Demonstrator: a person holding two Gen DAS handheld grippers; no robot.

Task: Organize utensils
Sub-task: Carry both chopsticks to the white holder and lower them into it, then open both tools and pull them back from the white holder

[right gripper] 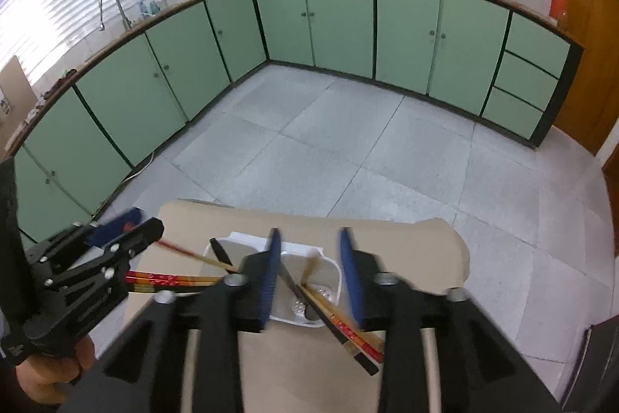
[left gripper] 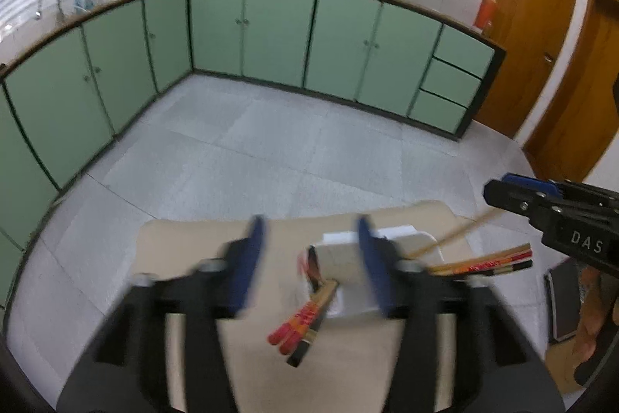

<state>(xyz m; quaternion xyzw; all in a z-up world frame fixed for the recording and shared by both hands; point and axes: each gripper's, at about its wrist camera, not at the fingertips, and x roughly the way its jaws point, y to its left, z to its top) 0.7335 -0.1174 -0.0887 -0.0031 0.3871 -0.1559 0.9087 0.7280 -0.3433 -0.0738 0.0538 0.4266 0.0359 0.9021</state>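
The only writing I can read is "DAS", in pale capital letters on the black body of my right tongs (left gripper: 499,190), seen from the left wrist view. The red chopsticks (left gripper: 300,320) carry gold markings, too blurred for me to make out.
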